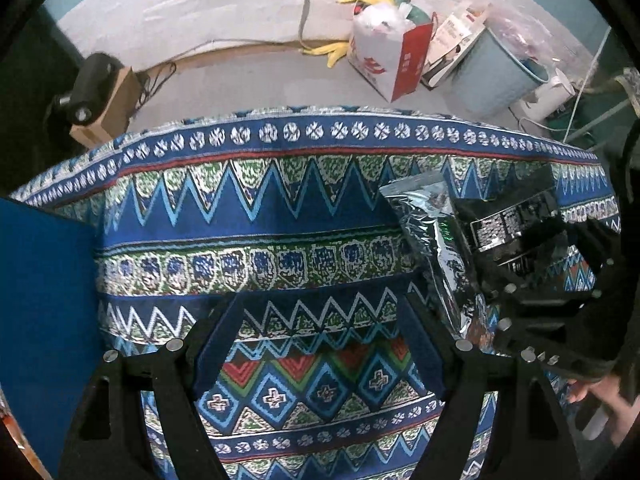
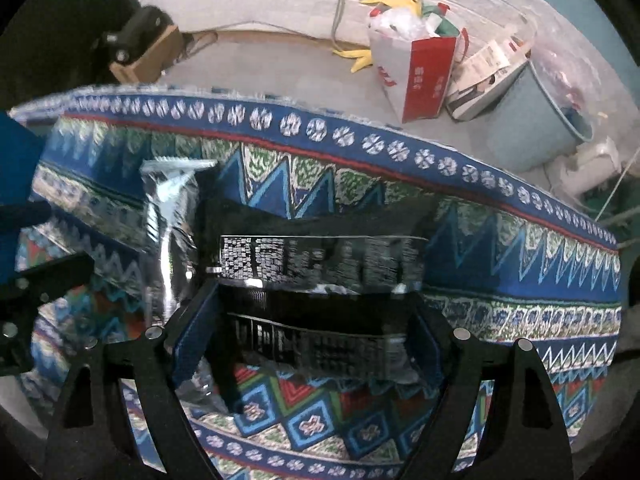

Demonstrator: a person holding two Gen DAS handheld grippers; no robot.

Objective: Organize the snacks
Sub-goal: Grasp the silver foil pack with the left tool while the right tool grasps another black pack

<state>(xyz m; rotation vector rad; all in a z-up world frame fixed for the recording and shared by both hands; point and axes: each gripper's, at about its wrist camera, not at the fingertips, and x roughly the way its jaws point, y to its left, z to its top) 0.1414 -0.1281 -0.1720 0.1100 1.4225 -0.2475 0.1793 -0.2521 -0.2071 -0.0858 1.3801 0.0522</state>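
Note:
A black snack packet (image 2: 320, 264) with white print lies on the patterned tablecloth (image 2: 500, 280), between the wide-apart fingers of my right gripper (image 2: 316, 344), which is open around it. A silver foil packet (image 2: 172, 216) lies just left of it. In the left wrist view the silver packet (image 1: 428, 236) and the black packet (image 1: 508, 228) sit at the right, with the right gripper's body over them. My left gripper (image 1: 320, 344) is open and empty above bare cloth (image 1: 248, 208).
A blue box (image 1: 44, 308) stands at the left edge of the table. Beyond the table's far edge, on the floor, are a red-and-white bag (image 1: 388, 60), a blue bin (image 1: 492, 76) and a cardboard box (image 1: 108, 112).

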